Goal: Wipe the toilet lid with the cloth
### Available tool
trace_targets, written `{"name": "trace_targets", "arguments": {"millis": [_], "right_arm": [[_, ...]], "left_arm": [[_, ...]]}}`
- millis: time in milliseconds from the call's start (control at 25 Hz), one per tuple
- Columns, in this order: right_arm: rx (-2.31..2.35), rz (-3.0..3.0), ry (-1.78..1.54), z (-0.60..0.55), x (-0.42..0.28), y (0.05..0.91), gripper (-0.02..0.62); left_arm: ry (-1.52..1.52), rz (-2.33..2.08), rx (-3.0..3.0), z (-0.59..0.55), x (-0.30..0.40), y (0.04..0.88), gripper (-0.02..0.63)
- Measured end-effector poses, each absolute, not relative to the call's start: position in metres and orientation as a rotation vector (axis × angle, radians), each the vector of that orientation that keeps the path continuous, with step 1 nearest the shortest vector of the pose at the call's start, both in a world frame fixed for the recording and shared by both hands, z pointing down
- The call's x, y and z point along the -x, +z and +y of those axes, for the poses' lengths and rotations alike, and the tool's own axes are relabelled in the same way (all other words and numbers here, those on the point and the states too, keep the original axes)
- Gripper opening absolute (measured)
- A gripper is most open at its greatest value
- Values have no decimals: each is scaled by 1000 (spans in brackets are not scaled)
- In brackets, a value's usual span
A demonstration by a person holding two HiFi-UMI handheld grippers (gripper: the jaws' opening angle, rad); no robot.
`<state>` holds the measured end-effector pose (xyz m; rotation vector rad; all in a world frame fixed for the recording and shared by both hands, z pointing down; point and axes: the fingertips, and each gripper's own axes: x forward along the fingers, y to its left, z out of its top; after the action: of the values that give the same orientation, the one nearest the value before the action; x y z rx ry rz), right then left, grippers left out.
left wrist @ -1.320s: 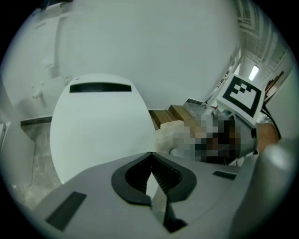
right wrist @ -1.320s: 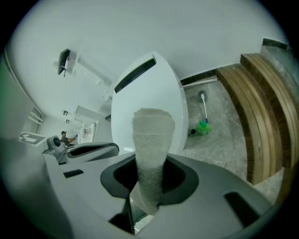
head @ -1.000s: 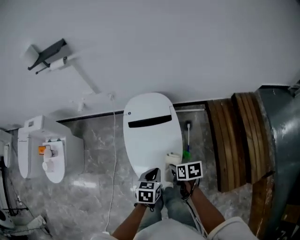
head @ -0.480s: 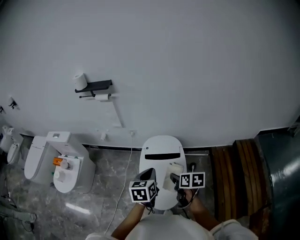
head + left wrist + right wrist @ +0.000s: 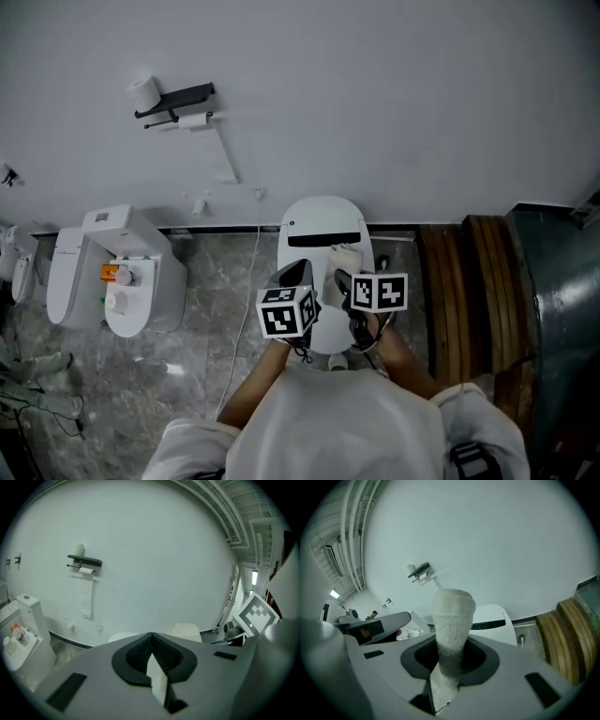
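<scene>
From the head view, the person stands right over the smooth, glossy white oval plastic toilet lid [image 5: 323,225], which lies shut and has a dark slot across its back. Both tools hang above its front half, just beside each other. The left gripper [image 5: 298,275] is bare. The right gripper [image 5: 343,279] carries the pale, nubbly terry cloth [image 5: 349,256], which is not yet down on the lid. A thin white cable [image 5: 246,309] trails over the grey marbled stone floor [image 5: 197,347] at the toilet's left, and brown curved wooden slats [image 5: 469,291] lean at its right.

In the left gripper view, the ribbed black pads are pressed together with nothing between them. Past them I can make out a sliver of the lid and the cloth.

In the right gripper view, the jaws are clamped on the cloth, which stands up as a soft rolled column with only its lower part pinched.

To my eye the grip is the weak point. So much loose roll above a narrow pinch could fold over or drag out once it rubs the lid. Hard plastic jaw tips might then scrape the slick surface instead of fabric. The empty gripper sits near enough to knock the cloth aside during a sideways stroke.
</scene>
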<state>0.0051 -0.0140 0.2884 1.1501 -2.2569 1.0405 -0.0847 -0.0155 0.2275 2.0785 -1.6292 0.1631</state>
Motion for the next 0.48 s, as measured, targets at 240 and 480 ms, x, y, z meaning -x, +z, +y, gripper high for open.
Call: {"name": "trace_targets", "arguments": {"millis": [240, 480], "right_arm": [[-1174, -2256, 1031, -17, -2, 285, 97], [-1200, -2259, 1006, -22, -1, 281, 97]], "left_arm": [[158, -1621, -2080, -23, 88, 228, 12], [161, -1613, -2061, -24, 93, 234, 12]]}}
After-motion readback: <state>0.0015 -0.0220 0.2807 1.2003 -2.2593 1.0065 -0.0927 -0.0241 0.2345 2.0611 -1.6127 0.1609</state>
